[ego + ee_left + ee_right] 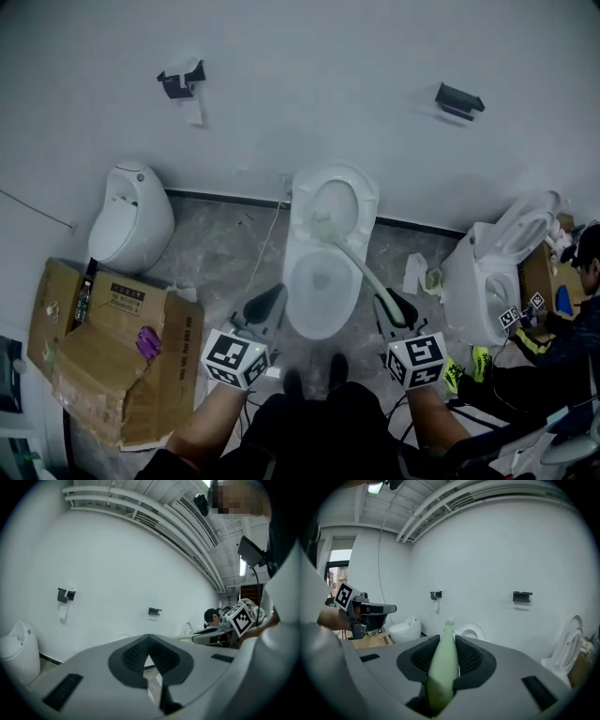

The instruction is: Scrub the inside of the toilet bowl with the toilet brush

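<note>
The white toilet [302, 298] stands in the middle of the head view, seat and lid raised against the wall. A toilet brush [354, 262] with a pale green handle slants from the lower right up to its head at the back of the bowl, just under the raised seat. My right gripper [392, 306] is shut on the handle's lower end; in the right gripper view the handle [444, 663] runs out between the jaws of the right gripper [445, 645]. My left gripper [271, 299] hangs left of the bowl, shut on nothing, its pads meeting in the left gripper [149, 655] view.
A small white fixture [131, 220] and a torn cardboard box [112, 347] lie at the left. Another toilet [497, 272] and a crouching person [577, 300] are at the right. Two dark holders [181, 80] [459, 98] hang on the wall. The person's shoes [314, 377] stand before the bowl.
</note>
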Demonstrator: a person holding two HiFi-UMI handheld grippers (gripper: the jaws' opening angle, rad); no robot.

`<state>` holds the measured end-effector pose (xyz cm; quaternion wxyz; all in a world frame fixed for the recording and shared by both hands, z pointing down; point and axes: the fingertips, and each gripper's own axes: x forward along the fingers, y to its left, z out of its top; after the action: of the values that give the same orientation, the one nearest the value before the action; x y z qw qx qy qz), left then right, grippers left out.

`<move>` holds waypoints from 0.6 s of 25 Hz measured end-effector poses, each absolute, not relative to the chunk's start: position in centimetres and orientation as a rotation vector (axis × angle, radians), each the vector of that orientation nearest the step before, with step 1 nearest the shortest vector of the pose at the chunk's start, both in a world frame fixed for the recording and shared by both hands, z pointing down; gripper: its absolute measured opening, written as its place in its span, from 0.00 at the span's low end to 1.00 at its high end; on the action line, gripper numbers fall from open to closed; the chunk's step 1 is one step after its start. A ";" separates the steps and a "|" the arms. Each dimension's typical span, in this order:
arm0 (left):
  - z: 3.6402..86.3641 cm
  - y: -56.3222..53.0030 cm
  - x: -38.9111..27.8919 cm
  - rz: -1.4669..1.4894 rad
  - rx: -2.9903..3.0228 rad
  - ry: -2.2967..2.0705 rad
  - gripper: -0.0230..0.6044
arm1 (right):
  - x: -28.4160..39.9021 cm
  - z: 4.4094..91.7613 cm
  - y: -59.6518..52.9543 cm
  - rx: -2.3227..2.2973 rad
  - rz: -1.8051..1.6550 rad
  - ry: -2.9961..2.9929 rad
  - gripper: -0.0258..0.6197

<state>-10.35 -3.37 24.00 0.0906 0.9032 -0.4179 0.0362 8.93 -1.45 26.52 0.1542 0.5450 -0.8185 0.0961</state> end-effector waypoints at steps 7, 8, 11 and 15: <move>24.8 -6.6 -6.9 0.125 2.626 -1.293 0.05 | 12.9 28.4 -4.7 1.505 0.288 -2.367 0.21; 25.2 -7.0 -6.3 0.140 2.622 -1.302 0.05 | 13.5 28.8 -5.2 1.494 0.291 -2.369 0.21; 26.5 -8.3 -5.3 0.188 2.597 -1.346 0.05 | 14.7 30.4 -6.5 1.452 0.301 -2.383 0.21; 29.0 -9.9 -4.9 0.227 2.556 -1.405 0.05 | 15.4 33.7 -8.1 1.372 0.312 -2.386 0.21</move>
<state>-4.88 -9.90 29.02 0.1077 0.8686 -0.4775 0.0770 15.43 -8.11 33.65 0.1847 0.4868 -0.8466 0.1105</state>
